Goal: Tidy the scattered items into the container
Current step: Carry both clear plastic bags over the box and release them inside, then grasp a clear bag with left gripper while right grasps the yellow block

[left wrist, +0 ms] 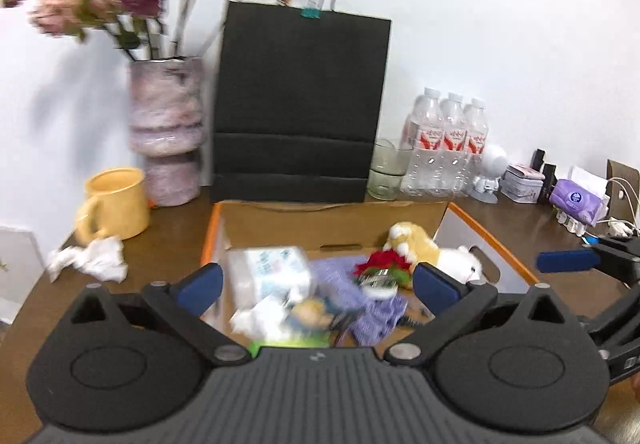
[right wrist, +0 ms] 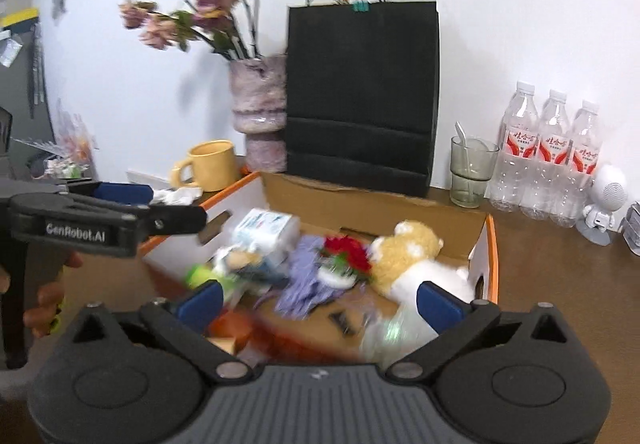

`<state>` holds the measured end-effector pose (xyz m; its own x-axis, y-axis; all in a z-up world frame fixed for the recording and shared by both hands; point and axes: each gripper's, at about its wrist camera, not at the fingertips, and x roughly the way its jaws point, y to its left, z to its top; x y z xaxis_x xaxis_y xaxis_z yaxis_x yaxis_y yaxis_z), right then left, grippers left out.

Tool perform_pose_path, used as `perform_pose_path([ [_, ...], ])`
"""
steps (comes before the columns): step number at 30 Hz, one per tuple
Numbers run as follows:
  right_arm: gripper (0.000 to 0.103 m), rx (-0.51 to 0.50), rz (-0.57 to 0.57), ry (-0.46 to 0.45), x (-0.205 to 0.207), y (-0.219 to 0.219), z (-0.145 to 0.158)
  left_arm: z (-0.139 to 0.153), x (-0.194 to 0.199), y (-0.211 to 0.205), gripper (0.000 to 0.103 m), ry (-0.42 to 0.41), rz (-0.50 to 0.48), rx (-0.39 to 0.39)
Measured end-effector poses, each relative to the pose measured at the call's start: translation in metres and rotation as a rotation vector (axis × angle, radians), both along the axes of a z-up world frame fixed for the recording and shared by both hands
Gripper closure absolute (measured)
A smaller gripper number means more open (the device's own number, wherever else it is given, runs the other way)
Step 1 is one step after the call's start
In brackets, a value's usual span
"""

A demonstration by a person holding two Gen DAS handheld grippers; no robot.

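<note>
Now both your claws hang spread wide over the cardboard box [left wrist: 332, 222], left claw [left wrist: 318, 284] and right claw [right wrist: 320, 302] gripping nothing. Inside lie the plush dog [right wrist: 404, 248], red flower [left wrist: 382, 262], tissue pack [left wrist: 268, 272] and purple cloth [right wrist: 306, 276]. Crumpled tissue [left wrist: 94, 258] sits on the worktop [left wrist: 168, 240] beside the yellow mug [left wrist: 114, 202].

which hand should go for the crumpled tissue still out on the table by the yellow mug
Left, probably. The crumpled tissue lies outside the cardboard box, off its left side by the yellow mug. The left gripper is open there; the right gripper would have to cross the box.
</note>
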<state>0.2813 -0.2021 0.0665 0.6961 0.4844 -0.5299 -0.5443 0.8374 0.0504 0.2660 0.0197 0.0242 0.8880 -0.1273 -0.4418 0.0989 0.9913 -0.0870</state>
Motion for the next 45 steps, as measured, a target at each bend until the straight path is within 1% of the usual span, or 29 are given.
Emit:
perform_pose_path([
  [3, 0.000, -0.001, -0.022, 0.000, -0.029, -0.007, -0.020, -0.017, -0.027, 0.007, 0.000, 0.023, 0.053, -0.009],
  [7, 0.000, -0.006, -0.055, 0.028, -0.047, -0.010, -0.048, -0.046, -0.048, 0.012, 0.000, 0.104, 0.104, -0.027],
  [10, 0.000, -0.030, -0.083, 0.058, -0.052, -0.009, -0.065, -0.060, -0.056, 0.003, 0.000, 0.149, 0.091, -0.015],
  [12, 0.000, -0.056, -0.091, 0.067, -0.056, -0.008, -0.072, -0.065, -0.058, -0.008, 0.004, 0.166, 0.069, 0.009],
  [13, 0.000, -0.072, -0.097, 0.065, -0.056, -0.006, -0.074, -0.066, -0.057, -0.015, 0.009, 0.170, 0.060, 0.022],
  [14, 0.000, -0.081, -0.100, 0.057, -0.060, -0.007, -0.076, -0.067, -0.055, -0.020, 0.016, 0.174, 0.053, 0.035],
  [15, 0.000, -0.088, -0.100, 0.050, -0.062, -0.007, -0.076, -0.067, -0.052, -0.028, 0.020, 0.179, 0.049, 0.052],
  [17, 0.000, -0.093, -0.101, 0.045, -0.063, -0.006, -0.076, -0.069, -0.048, -0.041, 0.041, 0.185, 0.046, 0.080],
  [18, 0.000, -0.092, -0.100, 0.046, -0.064, -0.007, -0.076, -0.070, -0.045, -0.048, 0.047, 0.190, 0.044, 0.091],
  [19, 0.000, -0.088, -0.097, 0.048, -0.064, -0.008, -0.076, -0.071, -0.041, -0.053, 0.058, 0.200, 0.045, 0.100],
  [20, 0.000, -0.083, -0.093, 0.052, -0.064, -0.009, -0.076, -0.073, -0.038, -0.057, 0.066, 0.210, 0.049, 0.103],
  [23, 0.000, -0.074, -0.082, 0.055, -0.065, -0.011, -0.076, -0.077, -0.031, -0.064, 0.076, 0.233, 0.061, 0.107],
  [28, 0.000, -0.062, -0.073, 0.067, -0.063, -0.012, -0.078, -0.085, -0.025, -0.072, 0.080, 0.266, 0.059, 0.129],
  [30, 0.000, -0.059, -0.074, 0.072, -0.063, -0.013, -0.079, -0.086, -0.025, -0.073, 0.084, 0.256, 0.062, 0.145],
  [33, 0.000, -0.061, -0.071, 0.074, -0.062, -0.012, -0.080, -0.085, -0.027, -0.068, 0.086, 0.255, 0.060, 0.121],
  [35, 0.001, -0.067, -0.072, 0.070, -0.060, -0.010, -0.079, -0.084, -0.029, -0.062, 0.086, 0.251, 0.058, 0.091],
  [39, 0.003, -0.062, -0.060, 0.066, -0.053, 0.000, -0.078, -0.075, -0.038, -0.046, 0.086, 0.211, 0.061, 0.045],
  [42, 0.009, -0.048, -0.035, 0.074, -0.045, 0.013, -0.077, -0.069, -0.040, -0.030, 0.086, 0.186, 0.081, 0.024],
  [45, 0.017, -0.032, 0.009, 0.078, -0.038, 0.033, -0.075, -0.068, -0.040, -0.011, 0.086, 0.178, 0.112, 0.002],
])
